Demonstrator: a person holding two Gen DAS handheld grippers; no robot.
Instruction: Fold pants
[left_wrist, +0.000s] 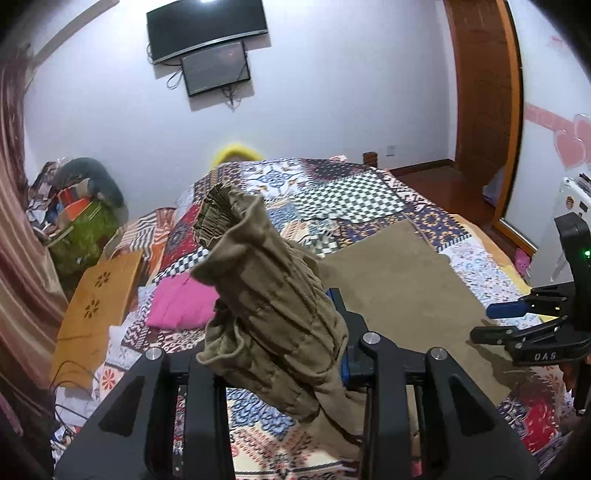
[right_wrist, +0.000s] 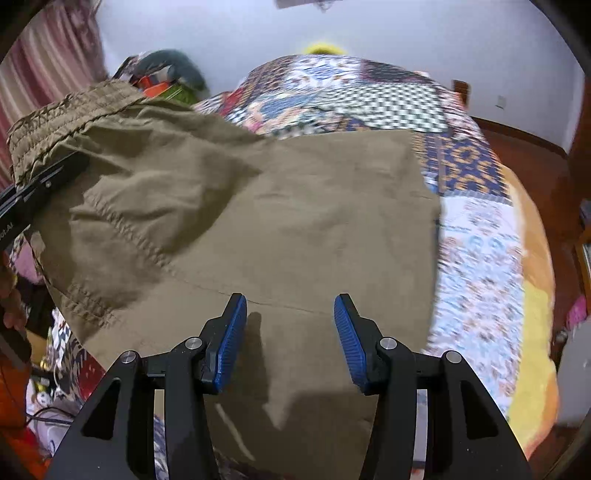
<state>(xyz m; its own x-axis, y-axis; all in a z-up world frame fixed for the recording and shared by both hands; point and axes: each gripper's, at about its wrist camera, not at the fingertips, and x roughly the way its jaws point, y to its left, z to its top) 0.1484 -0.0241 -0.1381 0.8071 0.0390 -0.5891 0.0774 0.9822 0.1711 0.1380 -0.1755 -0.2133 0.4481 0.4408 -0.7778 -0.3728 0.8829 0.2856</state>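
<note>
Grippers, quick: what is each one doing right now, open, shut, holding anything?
Left gripper: shut on the pants, bunched waistband end lifted off the bed.
Right gripper: open, empty, above the flat part of the pants.

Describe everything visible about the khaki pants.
The pants are khaki-olive woven cloth with stitched seams and a gathered elastic waistband. Most of the fabric lies flat on the patchwork quilt; the waistband end is bunched, lifted off the bed and clamped in the left tool, with a drawstring loop hanging down. The right tool hovers open over the flat part, gripping nothing.
</note>
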